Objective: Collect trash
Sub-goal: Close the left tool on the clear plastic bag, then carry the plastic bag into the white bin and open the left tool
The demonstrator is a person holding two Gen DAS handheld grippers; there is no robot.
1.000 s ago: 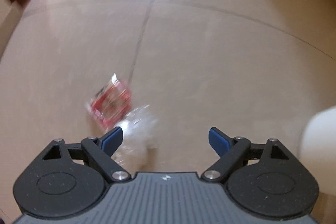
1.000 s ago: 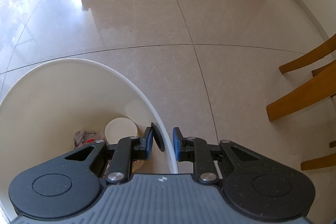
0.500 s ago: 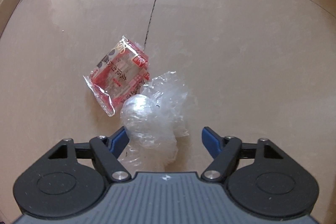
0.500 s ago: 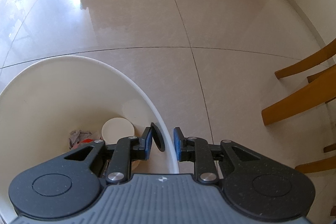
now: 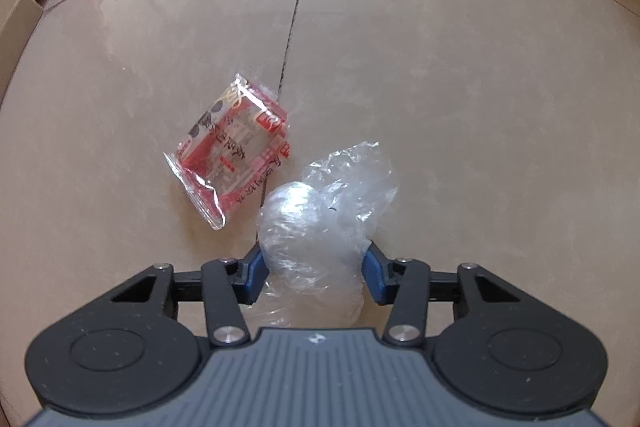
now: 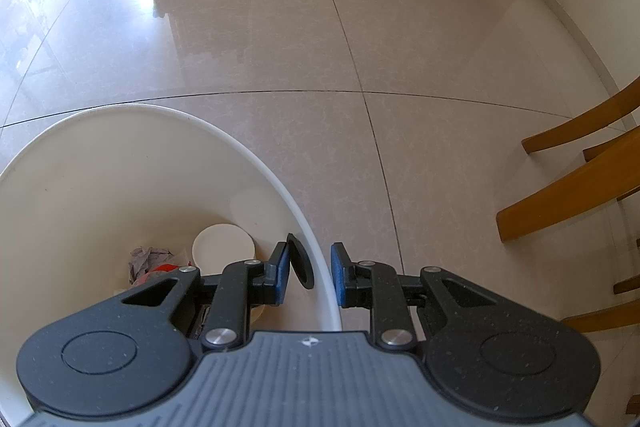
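Here the white bin (image 6: 120, 163) fills the lower left of the right view, its rim pinched between the right gripper's (image 6: 309, 277) fingers. At lower centre of the left view, the left gripper (image 5: 314, 269) brackets a crumpled clear bag (image 5: 320, 227) on the floor, fingers touching it, probably mid-grasp. Next: squeeze, lift, then fetch the red wrapper (image 5: 232, 151).

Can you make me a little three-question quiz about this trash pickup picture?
1. True or false: the left gripper has its fingers on either side of the crumpled clear plastic bag.
2. What does the right gripper grip? A) the white bucket rim B) a chair leg C) a box
3. What colour is the printed snack wrapper on the tiled floor?

Key: 1 true; 2 A; 3 red.
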